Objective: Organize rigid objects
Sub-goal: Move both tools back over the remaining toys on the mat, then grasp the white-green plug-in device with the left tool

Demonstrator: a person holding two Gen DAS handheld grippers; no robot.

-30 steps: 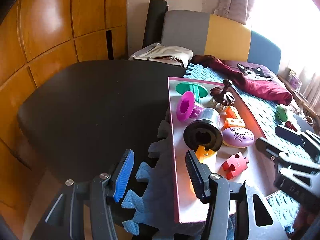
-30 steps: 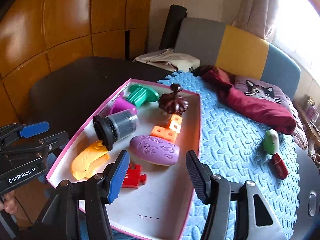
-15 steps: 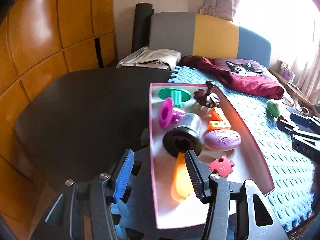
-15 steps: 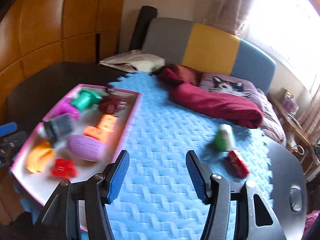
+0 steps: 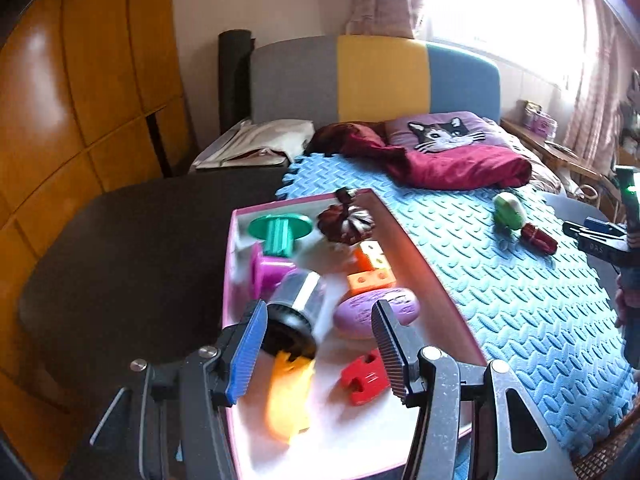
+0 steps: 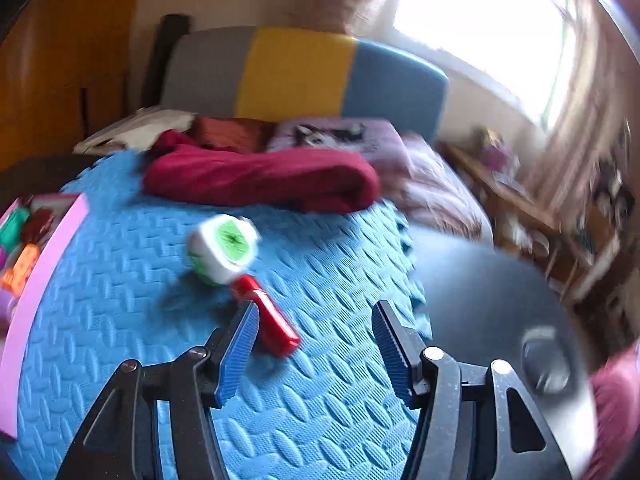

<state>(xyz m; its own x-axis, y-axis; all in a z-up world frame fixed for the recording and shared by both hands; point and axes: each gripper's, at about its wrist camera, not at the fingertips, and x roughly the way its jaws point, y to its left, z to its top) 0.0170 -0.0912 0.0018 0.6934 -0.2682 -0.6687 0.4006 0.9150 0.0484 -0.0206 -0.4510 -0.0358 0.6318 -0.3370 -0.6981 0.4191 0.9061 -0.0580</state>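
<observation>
- Your right gripper (image 6: 312, 344) is spread wide and holds nothing; it hangs over the blue mat (image 6: 120, 320).
- The red cylinder (image 6: 272, 320) lies on the mat just inside the left finger, pointing toward 11 o'clock, its far end touching or almost touching the green-and-white block (image 6: 224, 248).
- The cylinder looks like light, hard, glossy plastic, so I'd judge it slick and prone to roll. Take it across its middle, fingers square to its long axis.
- The block seems stiff and light too; its flat white sides would suit the fingers better than the rounded green face.
- Your left gripper (image 5: 316, 344) is also wide open and empty, poised over the pink tray (image 5: 416, 248), which already holds several toys.
- The right view is blurred, so fine contact is hard to read.
</observation>
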